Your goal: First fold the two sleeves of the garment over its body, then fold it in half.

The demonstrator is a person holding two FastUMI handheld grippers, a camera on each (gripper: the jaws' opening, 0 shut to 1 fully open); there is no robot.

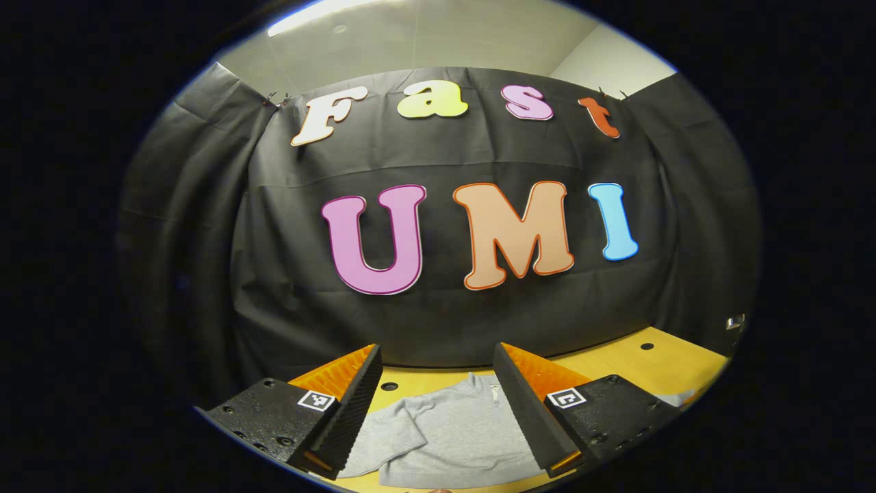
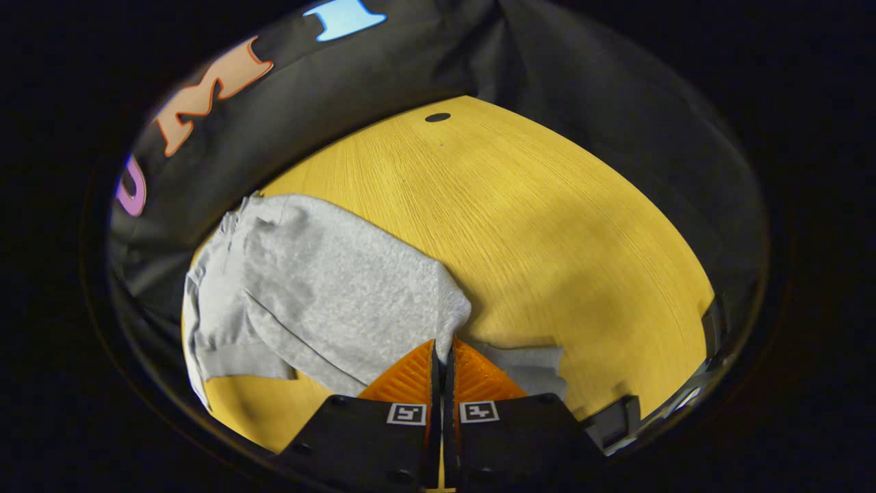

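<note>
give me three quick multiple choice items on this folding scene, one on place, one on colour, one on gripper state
1. Where does the garment lie?
A. on the wooden table
B. on the floor
C. on a chair

2. What colour is the garment?
A. red
B. light grey
C. dark blue

3. How do the left gripper's fingers stand?
A. shut tight
B. clamped on a cup
C. spread apart

Key: 1 A, the cloth lies spread on the table. 2 B, the fabric is light grey in both views. 3 C, a wide gap with garment showing through separates the left gripper fingers, while the right gripper fingers are pressed together at the cloth's edge.
</note>
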